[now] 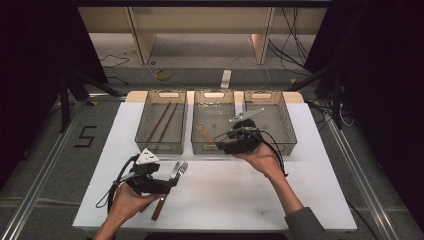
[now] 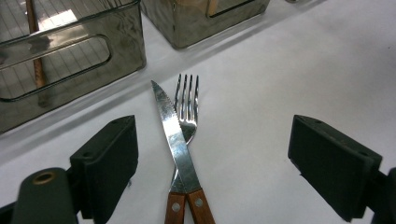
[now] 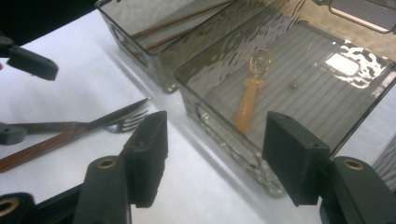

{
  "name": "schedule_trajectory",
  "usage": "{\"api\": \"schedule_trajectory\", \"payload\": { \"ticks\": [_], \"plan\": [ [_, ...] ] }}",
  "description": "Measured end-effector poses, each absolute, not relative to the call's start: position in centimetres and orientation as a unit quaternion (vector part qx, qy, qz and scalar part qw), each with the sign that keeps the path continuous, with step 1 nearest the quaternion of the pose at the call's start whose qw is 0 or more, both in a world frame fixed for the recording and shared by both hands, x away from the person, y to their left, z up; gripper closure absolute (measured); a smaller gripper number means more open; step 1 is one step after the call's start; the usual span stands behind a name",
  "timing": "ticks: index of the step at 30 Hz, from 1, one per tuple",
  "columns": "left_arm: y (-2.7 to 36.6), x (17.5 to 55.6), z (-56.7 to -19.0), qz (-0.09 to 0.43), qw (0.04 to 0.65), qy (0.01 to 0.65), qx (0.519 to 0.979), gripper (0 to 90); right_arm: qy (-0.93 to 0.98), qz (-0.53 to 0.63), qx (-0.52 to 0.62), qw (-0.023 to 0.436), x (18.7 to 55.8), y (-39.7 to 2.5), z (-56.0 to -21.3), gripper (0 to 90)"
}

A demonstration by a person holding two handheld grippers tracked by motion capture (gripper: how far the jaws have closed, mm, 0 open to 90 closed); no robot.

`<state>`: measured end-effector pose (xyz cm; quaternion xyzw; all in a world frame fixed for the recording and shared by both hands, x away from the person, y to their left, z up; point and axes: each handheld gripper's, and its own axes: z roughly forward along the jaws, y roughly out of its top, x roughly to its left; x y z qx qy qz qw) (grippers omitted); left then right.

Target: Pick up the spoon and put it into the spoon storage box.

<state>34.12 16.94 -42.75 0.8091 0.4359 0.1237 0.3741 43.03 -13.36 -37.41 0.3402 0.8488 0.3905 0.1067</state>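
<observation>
A white-topped desk [image 1: 300, 200] stands on grey floor [image 1: 45, 145] in a dark room. Both tongs gape apart, the left tongs [image 1: 175, 181] around a wooden-handled steel knife [image 2: 175, 140] crossing a fork [image 2: 187, 105].

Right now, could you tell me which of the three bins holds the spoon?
The middle bin holds the spoon, just ahead of the right gripper. The left bin has two chopsticks.

1. A black number "5" [image 1: 86, 136] is marked on the grey floor [image 1: 45, 150], at the left middle of the high view, beside the white worktop [image 1: 240, 195].
</observation>
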Motion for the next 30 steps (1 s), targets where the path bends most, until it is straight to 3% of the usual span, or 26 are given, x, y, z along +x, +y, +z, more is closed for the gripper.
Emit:
{"api": "schedule_trajectory", "payload": {
  "ticks": [30],
  "plan": [
    [16.8,34.1,-42.8,0.120,0.370,0.436,0.812,15.7,0.809,0.462,0.346,0.109,36.8,-18.9,-40.1,31.1]
  ]
}}
